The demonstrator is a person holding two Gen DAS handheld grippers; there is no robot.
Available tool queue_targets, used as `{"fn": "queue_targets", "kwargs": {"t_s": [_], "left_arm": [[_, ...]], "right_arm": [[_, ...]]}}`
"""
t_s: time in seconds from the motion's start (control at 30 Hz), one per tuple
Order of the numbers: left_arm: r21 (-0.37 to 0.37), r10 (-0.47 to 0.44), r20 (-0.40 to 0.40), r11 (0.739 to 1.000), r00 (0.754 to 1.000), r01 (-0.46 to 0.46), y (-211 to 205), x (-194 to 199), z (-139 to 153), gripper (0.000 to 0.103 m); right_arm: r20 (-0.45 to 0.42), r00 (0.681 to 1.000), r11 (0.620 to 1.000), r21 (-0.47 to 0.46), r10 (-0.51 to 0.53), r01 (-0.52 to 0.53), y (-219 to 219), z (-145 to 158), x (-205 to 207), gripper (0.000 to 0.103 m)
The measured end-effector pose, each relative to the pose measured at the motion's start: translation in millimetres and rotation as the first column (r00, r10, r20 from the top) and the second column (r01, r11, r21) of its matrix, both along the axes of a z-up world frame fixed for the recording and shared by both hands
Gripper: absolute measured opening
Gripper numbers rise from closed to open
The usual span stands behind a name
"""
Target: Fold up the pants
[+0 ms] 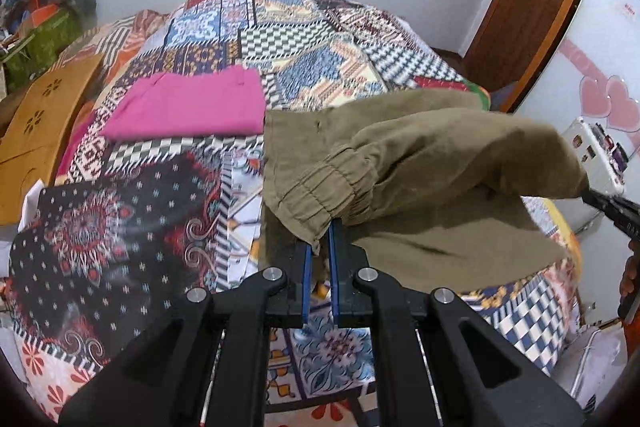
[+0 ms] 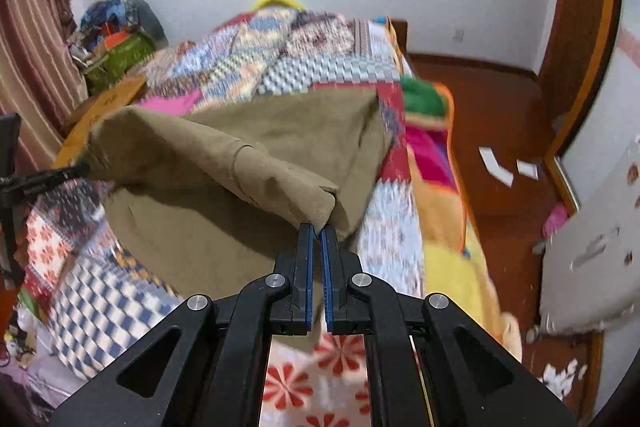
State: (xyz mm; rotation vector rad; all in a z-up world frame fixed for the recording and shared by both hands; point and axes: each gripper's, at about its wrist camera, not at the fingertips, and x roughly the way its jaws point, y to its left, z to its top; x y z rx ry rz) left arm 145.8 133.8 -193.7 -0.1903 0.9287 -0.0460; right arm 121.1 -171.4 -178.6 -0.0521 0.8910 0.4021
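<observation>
Olive-brown pants (image 1: 420, 163) lie partly on the patchwork bedspread (image 1: 120, 227), with one edge lifted above the rest. My left gripper (image 1: 320, 227) is shut on the elastic cuff corner. My right gripper (image 2: 318, 227) is shut on the other lifted corner of the pants (image 2: 248, 155). The right gripper also shows at the right edge of the left wrist view (image 1: 600, 199). The left gripper shows at the left edge of the right wrist view (image 2: 52, 175). The lifted edge hangs stretched between the two grippers, above the flat lower layer.
A folded pink garment (image 1: 188, 107) lies on the bed beyond the pants. A wooden board (image 1: 36, 131) leans at the bed's left. Piled bags (image 1: 40, 11) sit at the back left. Blankets (image 2: 432, 131) hang off the bed's right edge above a wooden floor (image 2: 500, 115).
</observation>
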Motion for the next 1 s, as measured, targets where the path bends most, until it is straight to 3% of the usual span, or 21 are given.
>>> {"fn": "queue_targets", "kwargs": {"t_s": [0.23, 0.43, 0.6, 0.77, 0.9, 1.0], "left_arm": [[-0.011, 0.037, -0.04, 0.999, 0.999, -0.037, 5, -10, -22, 0.008], [0.024, 0.072, -0.083, 0.997, 0.994, -0.07, 13, -19, -34, 0.008], [0.028, 0.108, -0.051, 0.994, 0.993, -0.106, 26, -30, -16, 0.008], [0.006, 0.118, 0.016, 0.993, 0.993, -0.118, 27, -30, 20, 0.008], [-0.018, 0.067, 0.049, 0.998, 0.997, -0.067, 8, -18, 37, 0.009], [-0.038, 0.012, 0.035, 0.999, 0.999, -0.01, -18, -4, 32, 0.017]], "right_arm": [[-0.123, 0.992, 0.998, -0.064, 0.016, -0.024, 1, -47, -22, 0.004], [-0.13, 0.992, 0.995, -0.096, -0.001, -0.011, -6, -48, -23, 0.004], [-0.112, 0.992, 0.989, -0.138, -0.064, 0.048, -21, -40, -17, 0.004], [-0.05, 0.996, 0.99, -0.125, -0.071, 0.064, -20, -18, -15, 0.005], [-0.035, 0.999, 0.998, -0.056, -0.034, 0.032, -4, -7, -4, 0.006], [-0.052, 0.999, 1.0, -0.019, 0.0, -0.001, 15, -9, -2, 0.006]]}}
